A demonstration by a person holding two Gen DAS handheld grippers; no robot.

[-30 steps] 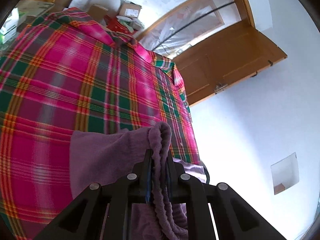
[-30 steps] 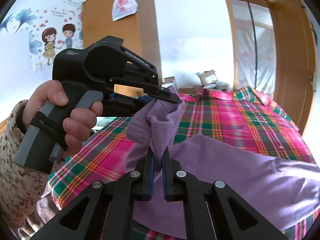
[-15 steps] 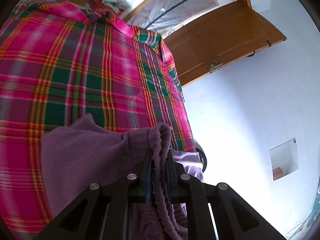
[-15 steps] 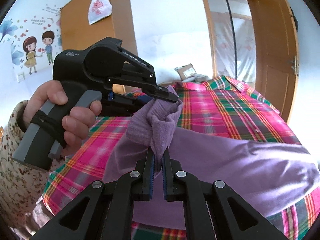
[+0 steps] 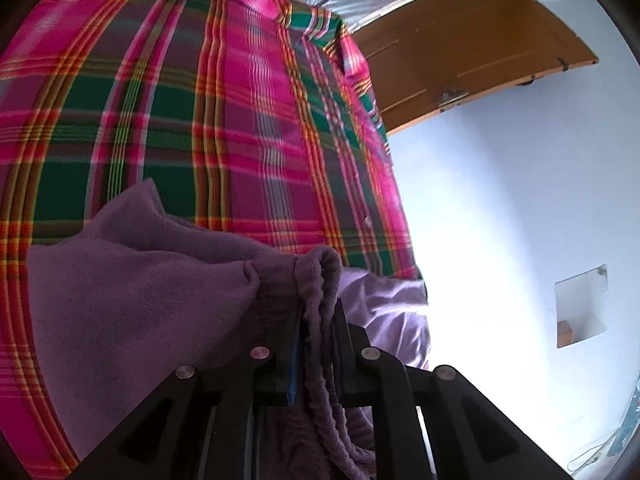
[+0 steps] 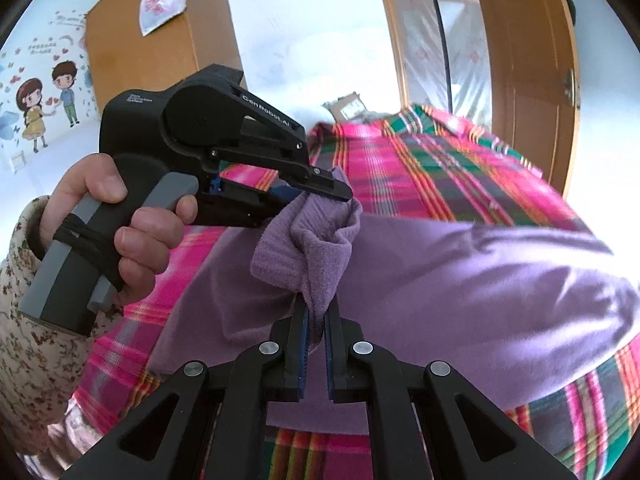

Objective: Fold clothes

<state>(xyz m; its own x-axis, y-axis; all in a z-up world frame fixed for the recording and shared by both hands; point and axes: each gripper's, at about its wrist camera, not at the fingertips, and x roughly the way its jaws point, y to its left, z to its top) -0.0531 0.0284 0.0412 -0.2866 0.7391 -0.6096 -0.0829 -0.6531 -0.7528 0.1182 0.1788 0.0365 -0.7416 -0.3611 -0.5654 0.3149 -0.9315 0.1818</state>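
Observation:
A purple fleece garment (image 6: 460, 280) lies spread over a pink-and-green plaid bed cover (image 6: 420, 168). My right gripper (image 6: 316, 312) is shut on a bunched ribbed edge of the garment. Just above it, my left gripper (image 6: 332, 188) is shut on the same bunched edge, held by a hand (image 6: 120, 220) in a floral sleeve. In the left wrist view, the left gripper (image 5: 318, 312) pinches the ribbed hem, and the purple garment (image 5: 140, 300) drapes left over the plaid cover (image 5: 200, 100).
An open wooden door (image 6: 528, 60) stands at the far right of the bed, a wooden wardrobe (image 6: 160, 40) with a hanging plastic bag at the back left. Cardboard boxes (image 6: 348, 108) sit beyond the bed. A white wall (image 5: 500, 200) runs beside the bed.
Both grippers have moved forward and lower over the bed with the garment edge still pinched. The purple cloth now spreads wider across the cover.

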